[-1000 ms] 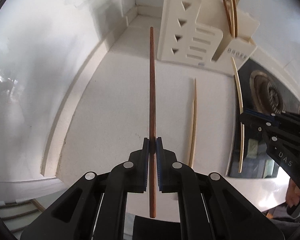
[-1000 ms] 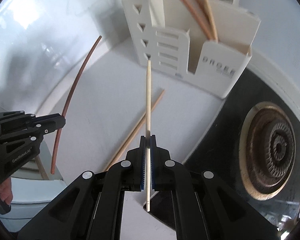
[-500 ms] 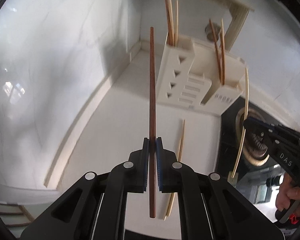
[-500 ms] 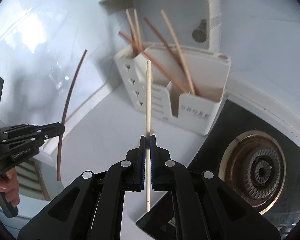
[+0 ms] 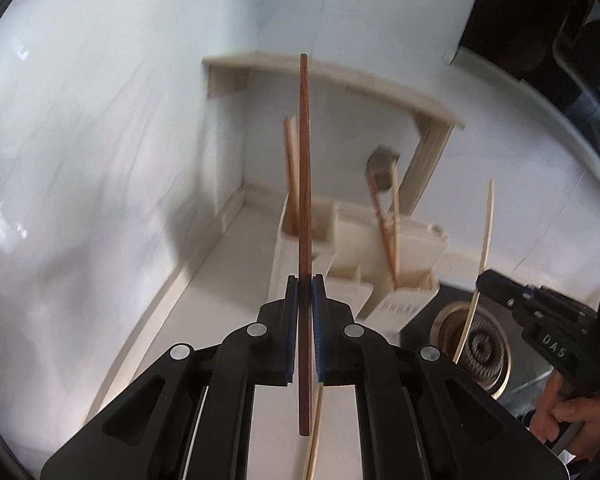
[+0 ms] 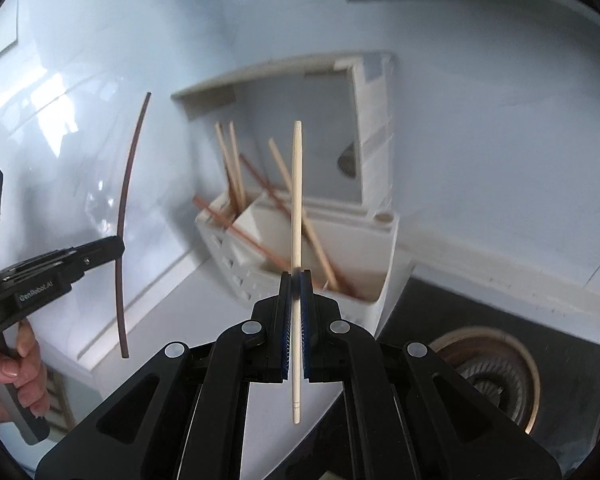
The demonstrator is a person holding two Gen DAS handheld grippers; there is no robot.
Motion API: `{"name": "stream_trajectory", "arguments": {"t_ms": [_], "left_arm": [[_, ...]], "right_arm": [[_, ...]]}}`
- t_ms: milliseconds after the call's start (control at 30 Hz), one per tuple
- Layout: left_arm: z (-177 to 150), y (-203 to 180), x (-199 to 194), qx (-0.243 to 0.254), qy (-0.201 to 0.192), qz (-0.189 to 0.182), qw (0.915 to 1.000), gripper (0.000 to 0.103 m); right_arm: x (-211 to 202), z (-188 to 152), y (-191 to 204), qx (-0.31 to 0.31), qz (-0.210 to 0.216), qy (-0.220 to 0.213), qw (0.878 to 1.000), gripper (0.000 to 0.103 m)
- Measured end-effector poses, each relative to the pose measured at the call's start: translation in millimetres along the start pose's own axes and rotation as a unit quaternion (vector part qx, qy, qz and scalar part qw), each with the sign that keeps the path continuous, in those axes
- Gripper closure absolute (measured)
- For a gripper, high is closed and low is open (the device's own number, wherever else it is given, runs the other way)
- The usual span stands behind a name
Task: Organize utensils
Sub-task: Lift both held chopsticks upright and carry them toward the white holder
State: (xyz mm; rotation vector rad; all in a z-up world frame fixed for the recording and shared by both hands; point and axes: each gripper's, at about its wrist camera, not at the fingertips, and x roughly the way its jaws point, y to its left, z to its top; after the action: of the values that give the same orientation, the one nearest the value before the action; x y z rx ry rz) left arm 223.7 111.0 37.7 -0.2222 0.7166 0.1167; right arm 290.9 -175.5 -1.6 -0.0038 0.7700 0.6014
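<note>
We have the left gripper (image 5: 305, 280) clenched on a dark chopstick (image 5: 305, 184) and the right gripper (image 6: 296, 276) clenched on a pale chopstick (image 6: 297, 200), both sticks raised in front of the white holder (image 6: 384, 280), where others stand. They look light, stiff and smooth (likely to pivot in a pinch), so a hold near the lower third seems best. We read "GenRobot.AI" and "DAS" on the grippers.

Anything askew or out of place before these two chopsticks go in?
One pale chopstick lies loose on the counter under the left claw. In the holder, the sticks lean crossed at odd angles. Both held chopsticks look securely clamped.
</note>
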Motion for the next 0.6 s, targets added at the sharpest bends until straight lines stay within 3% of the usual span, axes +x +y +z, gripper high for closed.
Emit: {"name": "stream_trajectory", "arguments": {"t_ms": [500,600], "left_arm": [[41.1,-6.1,10.9,-0.011,-0.091,-0.043,0.9948,0.097],[48.0,0.3,13.9,-0.037,-0.108,-0.061,0.9917,0.097]], "right_arm": [[3.5,32.3,-21.2,0.026,-0.002,-0.059,0.998,0.098],[4.0,39.5,-20.2,0.025,-0.005,-0.070,0.997,0.098]]}}
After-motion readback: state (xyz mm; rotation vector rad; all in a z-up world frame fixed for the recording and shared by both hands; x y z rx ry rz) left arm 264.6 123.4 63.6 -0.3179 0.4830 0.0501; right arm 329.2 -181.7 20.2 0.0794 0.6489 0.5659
